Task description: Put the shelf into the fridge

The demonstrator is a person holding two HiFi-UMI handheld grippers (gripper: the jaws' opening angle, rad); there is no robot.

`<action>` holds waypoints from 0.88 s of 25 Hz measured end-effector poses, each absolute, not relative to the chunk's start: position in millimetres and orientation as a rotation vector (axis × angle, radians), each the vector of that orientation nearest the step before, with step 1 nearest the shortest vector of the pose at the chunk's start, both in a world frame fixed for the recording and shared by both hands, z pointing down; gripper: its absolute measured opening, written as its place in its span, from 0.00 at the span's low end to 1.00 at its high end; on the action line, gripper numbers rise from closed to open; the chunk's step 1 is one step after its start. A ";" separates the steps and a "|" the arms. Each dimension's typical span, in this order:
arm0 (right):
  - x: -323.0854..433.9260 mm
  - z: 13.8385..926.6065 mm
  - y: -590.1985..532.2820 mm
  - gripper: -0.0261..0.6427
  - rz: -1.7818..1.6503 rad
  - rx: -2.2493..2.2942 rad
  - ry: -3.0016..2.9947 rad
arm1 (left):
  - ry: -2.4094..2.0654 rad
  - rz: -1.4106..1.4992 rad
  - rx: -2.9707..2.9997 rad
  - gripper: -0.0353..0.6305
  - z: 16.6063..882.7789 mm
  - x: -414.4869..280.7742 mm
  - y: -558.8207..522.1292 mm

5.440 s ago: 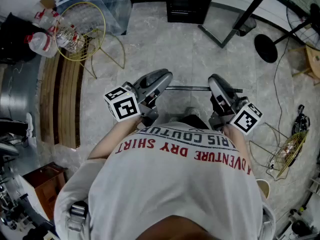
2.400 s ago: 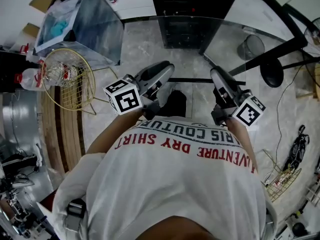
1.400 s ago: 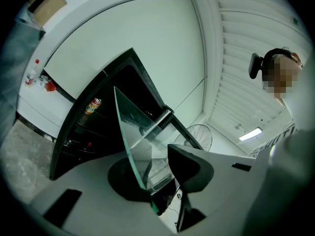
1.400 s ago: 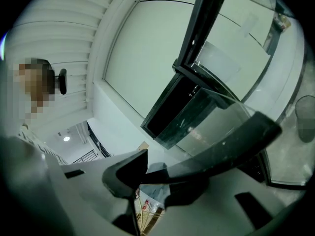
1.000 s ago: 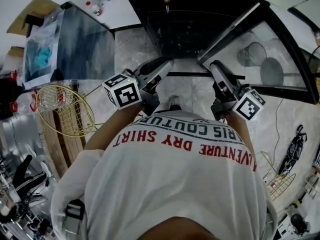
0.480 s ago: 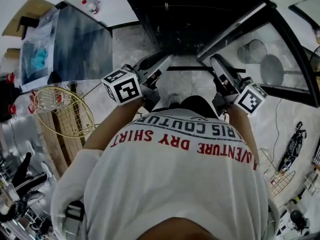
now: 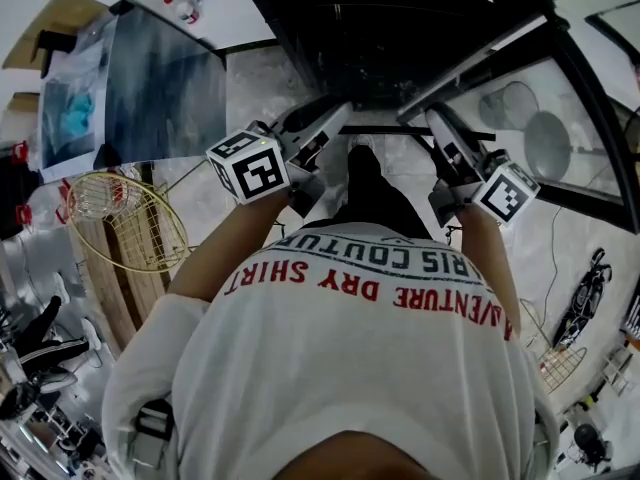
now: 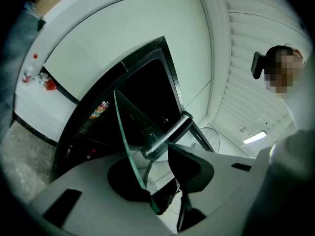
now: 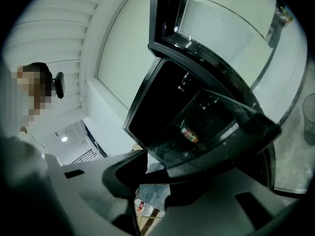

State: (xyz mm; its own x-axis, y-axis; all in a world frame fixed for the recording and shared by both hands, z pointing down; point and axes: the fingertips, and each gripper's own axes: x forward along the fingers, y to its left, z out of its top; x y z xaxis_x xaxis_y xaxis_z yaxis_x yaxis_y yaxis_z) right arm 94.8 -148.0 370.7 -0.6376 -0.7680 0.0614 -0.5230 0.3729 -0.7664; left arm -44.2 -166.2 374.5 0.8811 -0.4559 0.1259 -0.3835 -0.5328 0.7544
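Head view: The glass shelf [image 7: 395, 130] is a clear pane with a dark near edge. That edge shows as a thin bar running left to right between the two tools. It hangs in the air just in front of the black fridge [image 7: 400, 28], whose glass door [image 7: 545, 118] stands swung out to the right. The pane reaches away from me toward the opening, but I cannot make out its far edge here. The left hand-held gripper [image 7: 335, 118] is on the left end of the bar and the right hand-held gripper [image 7: 437, 118] is on the right end.

Left gripper view: The left hand-held gripper [image 8: 157, 181] has its jaws partly closed, pinching the shelf [image 8: 129, 151] by its greenish cut edge. The pane rises from the jaws, pointing at the dark fridge [image 8: 147, 92]. A can [image 8: 100, 109] sits inside the fridge.

Right gripper view: The right hand-held gripper [image 9: 157, 181] is likewise clamped on the shelf [image 9: 211, 114], with its jaws only a narrow way apart. The pane has a dark trim along the held side. It stretches toward the fridge [image 9: 162, 97], and the can [image 9: 189, 134] is visible through the glass.
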 end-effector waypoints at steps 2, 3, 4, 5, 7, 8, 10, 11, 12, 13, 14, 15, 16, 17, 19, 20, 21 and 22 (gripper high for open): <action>95.9 376.6 -154.0 0.20 -1.161 -1.139 2.313 | -0.607 -0.105 2.190 0.24 377.5 -44.1 -172.5; 96.0 377.5 -155.5 0.20 -1.163 -1.141 2.314 | -0.609 -0.105 2.190 0.24 378.1 -44.2 -173.8; 95.9 377.8 -155.9 0.20 -1.163 -1.142 2.314 | -0.610 -0.105 2.190 0.24 378.3 -44.4 -174.2; 95.7 378.0 -156.3 0.20 -1.164 -1.143 2.314 | -0.610 -0.105 2.190 0.24 378.4 -44.7 -174.4; 95.2 380.1 -159.2 0.20 -1.167 -1.144 2.312 | -0.614 -0.104 2.189 0.24 379.4 -46.0 -176.9; 95.0 381.9 -161.5 0.20 -1.169 -1.144 2.314 | -0.617 -0.102 2.188 0.24 380.5 -46.6 -179.0; 94.9 384.7 -165.7 0.20 -1.175 -1.138 2.323 | -0.621 -0.095 2.184 0.24 383.0 -46.5 -182.9; 95.5 385.4 -167.6 0.20 -1.177 -1.135 2.326 | -0.622 -0.093 2.181 0.25 384.0 -45.7 -184.5; 96.3 385.8 -169.6 0.20 -1.180 -1.133 2.329 | -0.624 -0.092 2.179 0.25 384.8 -44.8 -186.0; 96.7 385.9 -171.7 0.20 -1.181 -1.131 2.332 | -0.626 -0.092 2.175 0.25 385.6 -44.2 -187.6; 96.7 386.1 -173.8 0.20 -1.182 -1.129 2.334 | -0.628 -0.093 2.172 0.25 386.2 -44.1 -189.3; 96.4 386.3 -175.5 0.20 -1.184 -1.128 2.335 | -0.630 -0.093 2.169 0.25 386.7 -44.3 -190.9; 96.3 386.9 -176.7 0.20 -1.188 -1.127 2.334 | -0.632 -0.093 2.167 0.24 387.2 -44.3 -192.2; 96.5 387.6 -177.6 0.20 -1.192 -1.128 2.333 | -0.633 -0.093 2.166 0.25 387.8 -44.0 -193.4; 97.9 389.4 -179.6 0.20 -1.198 -1.131 2.329 | -0.634 -0.090 2.164 0.25 389.3 -42.7 -195.7; 98.5 390.1 -180.8 0.20 -1.199 -1.131 2.327 | -0.635 -0.089 2.163 0.25 389.9 -42.1 -196.8; 98.9 390.7 -181.9 0.20 -1.201 -1.129 2.324 | -0.638 -0.088 2.164 0.25 390.5 -41.8 -197.9; 99.1 391.4 -182.9 0.20 -1.205 -1.126 2.320 | -0.640 -0.088 2.165 0.25 390.9 -41.6 -198.9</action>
